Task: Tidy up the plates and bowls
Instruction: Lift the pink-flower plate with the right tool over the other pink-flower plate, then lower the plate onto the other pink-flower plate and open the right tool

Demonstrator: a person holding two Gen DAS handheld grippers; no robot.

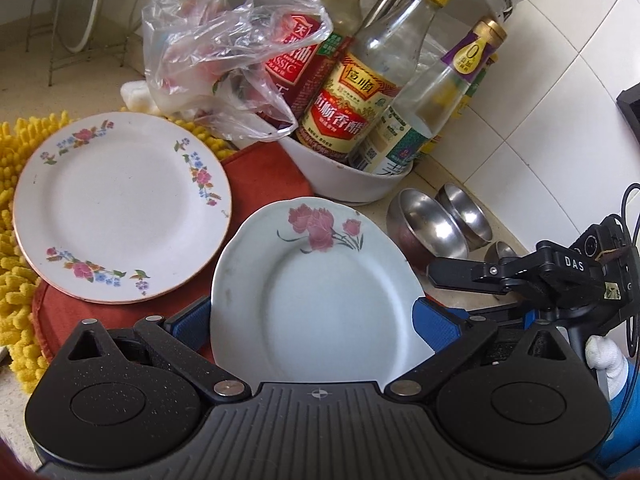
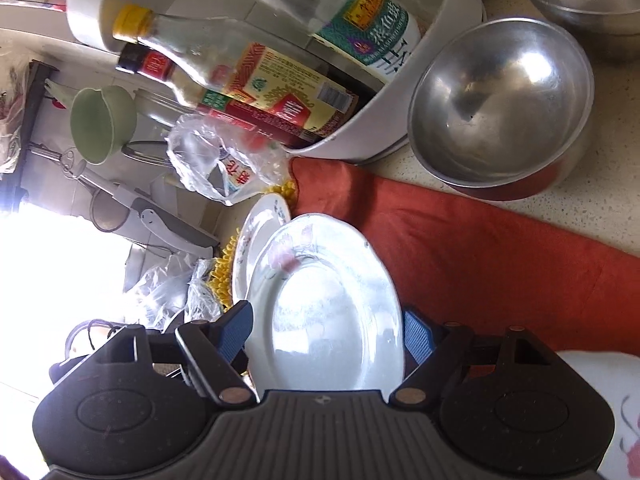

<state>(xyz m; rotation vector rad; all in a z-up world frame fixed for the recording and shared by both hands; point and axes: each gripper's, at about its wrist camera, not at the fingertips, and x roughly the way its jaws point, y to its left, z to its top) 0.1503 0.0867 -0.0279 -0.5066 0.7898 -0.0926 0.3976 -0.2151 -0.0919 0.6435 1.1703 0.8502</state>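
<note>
A white plate with a pink flower (image 1: pixel 320 280) lies tilted over a red mat (image 1: pixel 268 168), between the blue pads of my left gripper (image 1: pixel 316 312), and its rim meets both pads. My right gripper (image 1: pixel 440 280) is rolled on its side at the plate's right rim with its jaws apart. In the right wrist view the same plate (image 2: pixel 320 300) fills the gap of the right gripper (image 2: pixel 326 324), and no pad clearly presses on it. A second plate with small flowers (image 1: pixel 120 212) lies flat to the left. Two steel bowls (image 1: pixel 432 228) (image 1: pixel 468 212) stand to the right.
A white basin (image 1: pixel 352 184) full of sauce bottles stands right behind the plates, with a crumpled plastic bag (image 1: pixel 224 60) leaning on it. A yellow shaggy mat (image 1: pixel 16 280) lies at the far left. A tiled wall (image 1: pixel 540 120) closes off the right. A gloved hand (image 1: pixel 604 356) holds the right gripper.
</note>
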